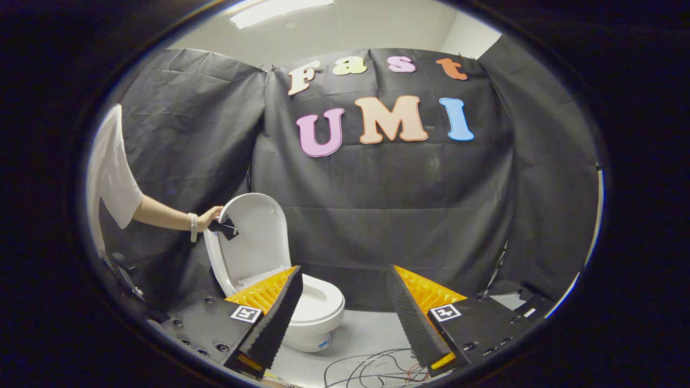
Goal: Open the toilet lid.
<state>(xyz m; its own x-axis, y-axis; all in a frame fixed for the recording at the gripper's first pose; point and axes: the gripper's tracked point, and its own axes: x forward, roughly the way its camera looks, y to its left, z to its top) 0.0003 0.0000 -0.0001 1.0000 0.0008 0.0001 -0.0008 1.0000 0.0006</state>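
Gripper view, item one: gripper [345,285], its two fingers [275,318] standing wide apart and clamping nothing, with bare air and the booth's black cloth wall [388,215] showing in the gap between them. A square marker tag is sitting on the body of each finger.

Item two: toilet [318,312], white, standing on the pale floor [366,334] beyond the fingers and toward the left one, whose tip is overlapping part of the bowl. The seat ring is lying flat on the bowl rim.

Item three: toilet lid [253,237], white, rounded at the top, already raised and standing close to upright behind the bowl, leaning back toward the cloth wall. A small dark patch [225,228] is showing on its left edge; what it is cannot be told.

Item four: hand [209,218] of a person, reaching in from the left and touching the left edge of the raised lid at that dark patch. A pale band is circling the wrist [193,226], and a white short sleeve [110,172] is hanging above the bare forearm.

Item five: tangle of thin cables [372,366], lying loose on the floor between and just below the fingertips, near the toilet's base.

Item six: ceiling light [275,9], a bright strip glowing above the cloth wall.
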